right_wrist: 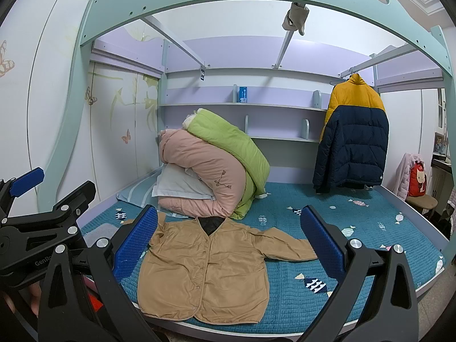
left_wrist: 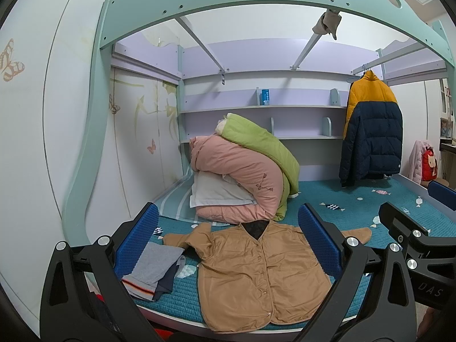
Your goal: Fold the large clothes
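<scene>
Grippers come first, close to each camera. The left gripper [left_wrist: 228, 245] has its two blue fingers [left_wrist: 139, 239] spread wide with nothing between them. The right gripper [right_wrist: 228, 245] is spread wide too and holds nothing. In the right view the left one shows at the left side, with part of a hand [right_wrist: 31, 293] under it.

Just past the fingers lies the tan jacket [left_wrist: 256, 273]. It is flat on the blue bed cover [right_wrist: 356, 228], buttoned up, with its collar pointing to the back. Its bottom hem sits right at the front edge of the bed [right_wrist: 256, 329]. One sleeve reaches out to the right across the cover. The other sleeve is bent near the left shoulder.

Left of the jacket is a small stack of folded clothes [left_wrist: 155, 270], grey on top and dark blue under it. It is near the jacket but does not touch it.

To the right of the jacket the cover is bare, with lots of room to move.

Behind the collar is a big heap: a pink quilt [left_wrist: 236, 176] over a white pillow [left_wrist: 219, 193], with a green quilt [left_wrist: 262, 148] on top.

Further back are purple shelves [left_wrist: 256, 108]. A small blue box [left_wrist: 265, 97] stands on the top one. A yellow and navy puffy coat [left_wrist: 370, 131] hangs from a rail on the right.
</scene>
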### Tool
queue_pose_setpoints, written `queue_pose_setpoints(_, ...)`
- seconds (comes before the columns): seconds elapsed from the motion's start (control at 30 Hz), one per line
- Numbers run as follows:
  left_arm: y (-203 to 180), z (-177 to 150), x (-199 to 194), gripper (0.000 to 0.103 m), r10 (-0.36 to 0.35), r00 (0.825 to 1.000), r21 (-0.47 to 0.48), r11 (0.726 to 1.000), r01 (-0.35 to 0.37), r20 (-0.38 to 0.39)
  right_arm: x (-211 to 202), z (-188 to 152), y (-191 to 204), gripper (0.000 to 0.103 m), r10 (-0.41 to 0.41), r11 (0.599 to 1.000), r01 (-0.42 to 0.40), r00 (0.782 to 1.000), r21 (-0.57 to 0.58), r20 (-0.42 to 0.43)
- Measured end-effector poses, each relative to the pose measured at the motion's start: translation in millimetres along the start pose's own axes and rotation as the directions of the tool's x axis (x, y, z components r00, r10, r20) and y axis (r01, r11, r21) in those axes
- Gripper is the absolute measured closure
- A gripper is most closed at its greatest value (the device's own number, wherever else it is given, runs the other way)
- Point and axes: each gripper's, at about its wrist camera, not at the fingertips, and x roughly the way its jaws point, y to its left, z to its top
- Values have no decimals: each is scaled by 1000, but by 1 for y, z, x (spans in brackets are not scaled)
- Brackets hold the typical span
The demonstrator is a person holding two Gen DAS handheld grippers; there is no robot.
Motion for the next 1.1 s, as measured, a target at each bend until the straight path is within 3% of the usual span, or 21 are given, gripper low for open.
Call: queue_pose_setpoints(1.1, 2, -3, 1, 5, -1, 1000, 0, 1000, 1, -1, 2, 1, 12, 6, 14, 1000, -14, 1000, 8, -14)
